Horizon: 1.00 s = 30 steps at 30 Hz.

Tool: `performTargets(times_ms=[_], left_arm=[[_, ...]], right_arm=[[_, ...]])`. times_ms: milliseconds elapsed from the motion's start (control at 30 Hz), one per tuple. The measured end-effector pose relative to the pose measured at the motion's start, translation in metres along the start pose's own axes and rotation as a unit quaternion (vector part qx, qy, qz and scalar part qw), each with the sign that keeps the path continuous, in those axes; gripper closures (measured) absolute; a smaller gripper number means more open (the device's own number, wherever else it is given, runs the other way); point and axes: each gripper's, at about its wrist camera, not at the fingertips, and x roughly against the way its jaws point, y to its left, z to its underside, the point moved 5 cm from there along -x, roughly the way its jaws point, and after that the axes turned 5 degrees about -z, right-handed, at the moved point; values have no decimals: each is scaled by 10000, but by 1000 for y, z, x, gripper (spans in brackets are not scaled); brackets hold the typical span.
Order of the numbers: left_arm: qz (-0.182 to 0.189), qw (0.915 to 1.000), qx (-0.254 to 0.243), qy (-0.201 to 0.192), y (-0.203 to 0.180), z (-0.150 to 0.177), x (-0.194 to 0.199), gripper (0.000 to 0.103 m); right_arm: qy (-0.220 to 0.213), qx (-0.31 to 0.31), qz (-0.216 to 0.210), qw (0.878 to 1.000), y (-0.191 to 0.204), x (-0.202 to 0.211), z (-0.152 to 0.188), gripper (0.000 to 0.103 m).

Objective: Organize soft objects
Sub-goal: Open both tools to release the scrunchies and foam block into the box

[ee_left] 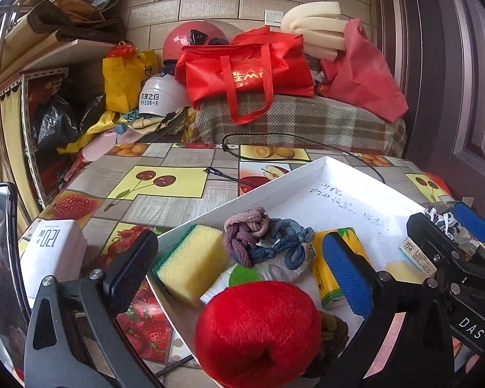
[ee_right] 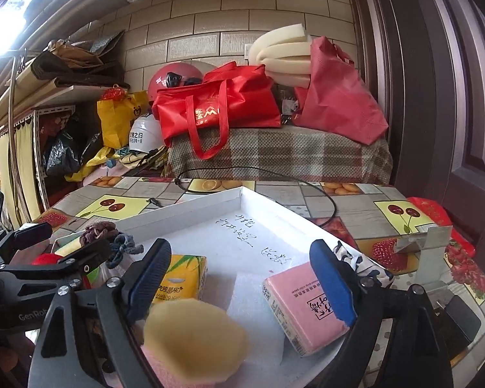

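Observation:
A shallow white tray (ee_left: 274,187) (ee_right: 184,207) lies on the fruit-print table. It holds a yellow sponge (ee_left: 190,265), purple and blue hair ties (ee_left: 262,236), a yellow tissue pack (ee_left: 329,278) (ee_right: 181,281) and a red plush ball (ee_left: 258,326). My left gripper (ee_left: 242,274) is open, its fingers wide on either side above the ball. In the right wrist view my right gripper (ee_right: 242,278) is open over the tray. A pink tissue pack (ee_right: 304,304) lies by its right finger, and a pale yellow foam piece (ee_right: 194,336) sits near its left finger.
A black cable (ee_left: 274,135) runs across the table behind the tray. A white charger box (ee_left: 55,245) stands left of it. A metal bracket (ee_right: 430,242) and a black-and-white cloth (ee_right: 365,262) sit right of the tray. Red bags (ee_left: 242,68) crowd the plaid bench; a door is at the right.

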Motion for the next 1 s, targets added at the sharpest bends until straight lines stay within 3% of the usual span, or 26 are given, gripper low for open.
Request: performTargets(times_ms=[67,233,367,1000], left_arm=[[12,10000,53,-56,-1,1,5,0],[-97,9989,51,-451,-2,2,26,0],[57,9981,239,-570,4,5,39,0],[309,9992,72,-233,-3,41,92,0]], right_arm=[[-52,-26,85,9999,-3,3,0,0],[-276,-96,165,9994,-5,21,1,0],[-266,-198,242,9992,-9,31,3,0],[-329,-347,78,9988,-15,108,31,0]])
